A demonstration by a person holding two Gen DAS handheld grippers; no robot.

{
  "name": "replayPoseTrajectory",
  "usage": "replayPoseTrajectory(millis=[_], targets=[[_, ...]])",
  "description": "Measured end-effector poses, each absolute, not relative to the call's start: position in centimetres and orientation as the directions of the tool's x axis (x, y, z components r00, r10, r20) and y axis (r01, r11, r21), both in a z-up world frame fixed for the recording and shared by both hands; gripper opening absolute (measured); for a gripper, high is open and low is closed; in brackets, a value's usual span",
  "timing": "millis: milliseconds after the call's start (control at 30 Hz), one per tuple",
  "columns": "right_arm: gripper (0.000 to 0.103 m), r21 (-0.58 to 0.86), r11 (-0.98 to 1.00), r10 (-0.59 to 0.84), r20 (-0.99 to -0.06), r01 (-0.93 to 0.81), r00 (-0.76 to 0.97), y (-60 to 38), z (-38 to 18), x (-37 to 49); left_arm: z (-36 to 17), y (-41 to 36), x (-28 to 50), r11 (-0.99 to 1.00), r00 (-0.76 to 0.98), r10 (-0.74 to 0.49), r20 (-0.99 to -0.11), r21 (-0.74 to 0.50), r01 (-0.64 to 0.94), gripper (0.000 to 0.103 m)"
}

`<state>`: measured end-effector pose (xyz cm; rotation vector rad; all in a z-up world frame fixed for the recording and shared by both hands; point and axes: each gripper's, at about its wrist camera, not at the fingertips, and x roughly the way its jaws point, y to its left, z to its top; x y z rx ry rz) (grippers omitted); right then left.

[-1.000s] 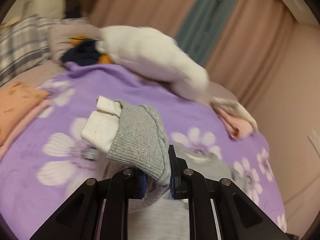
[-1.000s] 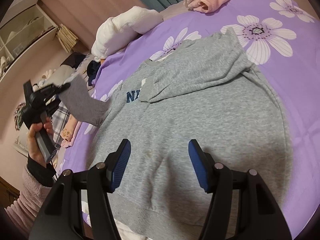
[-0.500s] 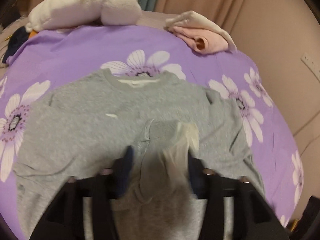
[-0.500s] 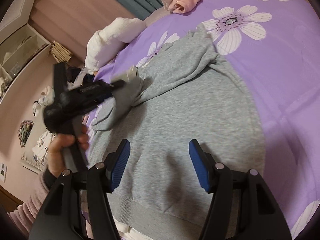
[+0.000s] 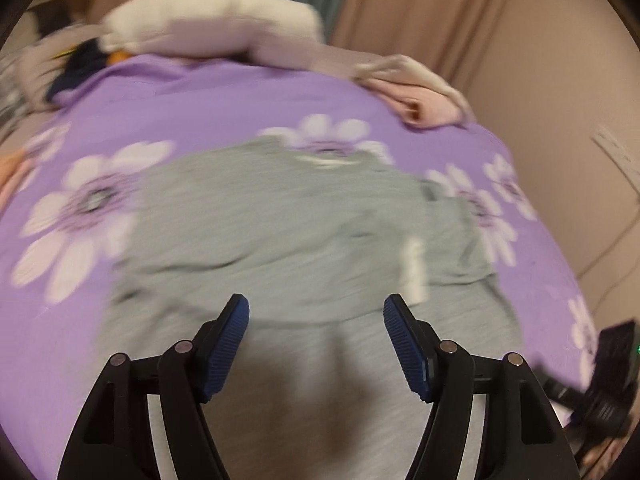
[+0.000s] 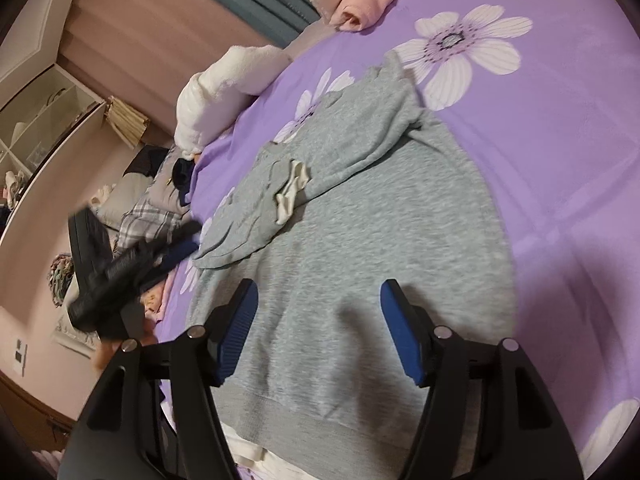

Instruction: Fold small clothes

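Observation:
A small grey sweatshirt point(image 6: 360, 232) lies flat on the purple flowered bedspread point(image 6: 560, 140), both sleeves folded over its chest. One cuff shows its white lining point(image 6: 292, 190). The sweatshirt also shows, blurred, in the left wrist view point(image 5: 300, 232). My left gripper point(image 5: 316, 340) is open and empty above the lower half of the sweatshirt; it shows as a dark blur in the right wrist view point(image 6: 132, 264) to the left of the garment. My right gripper point(image 6: 318, 328) is open and empty over the hem.
A folded pink and cream garment point(image 6: 360, 4) lies at the far side of the bed. A white fluffy blanket point(image 6: 228, 84) and dark clothes point(image 6: 184, 172) lie near the head. Plaid fabric point(image 6: 148, 216) and shelves point(image 6: 44, 120) are on the left.
My left gripper carried the grey sleeve over the chest, opened and let it drop there, then drew back to the left. The right gripper stayed open over the hem.

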<state>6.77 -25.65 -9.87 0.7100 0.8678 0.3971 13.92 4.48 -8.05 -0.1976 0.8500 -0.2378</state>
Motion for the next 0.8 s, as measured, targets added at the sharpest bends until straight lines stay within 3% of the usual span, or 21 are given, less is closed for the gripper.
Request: replayPoseTrajectory(millis=[167,333,467,600,700,767,800], targets=[[0.065,0.643,0.764,0.558,-0.614,-0.056,0.558,-23.0,-8.6,10.4,-10.3,10.1,11.7,0.957,0.614,-0.224,-0.757,-0.291,-0.01,0.069],[0.065,0.566,0.818,0.525,-0.659,-0.106,0.539,-19.8,-8.4,15.7,-11.6,14.0,9.9,0.908,0.618,-0.27,-0.738,-0.409,-0.092,0.069],[0.064,0.508,0.857,0.471,-0.71,-0.083,0.523,-17.9,-9.3,19.7,-10.6,14.9,10.4,0.874,0.643,-0.336,-0.688,-0.483,-0.061,0.069],[0.064,0.493,0.868,0.455,-0.741,-0.062,0.494,-16.8,-10.2,21.5,-9.1,13.7,12.7,0.837,0.634,-0.457,-0.624,-0.543,0.069,0.069],[0.056,0.499,0.864,0.466,-0.749,-0.061,0.472,-16.1,-10.7,22.0,-10.4,12.3,16.3,0.823,0.575,-0.502,-0.646,-0.56,0.089,0.069],[0.041,0.49,0.87,0.459,-0.757,-0.061,0.465,-15.7,-10.9,22.4,-11.7,11.8,18.2,0.83,0.546,-0.493,-0.677,-0.555,0.062,0.069],[0.039,0.49,0.87,0.46,-0.758,-0.063,0.463,-15.5,-10.9,22.6,-12.6,11.5,19.2,0.831,0.534,-0.488,-0.69,-0.554,0.043,0.069]])
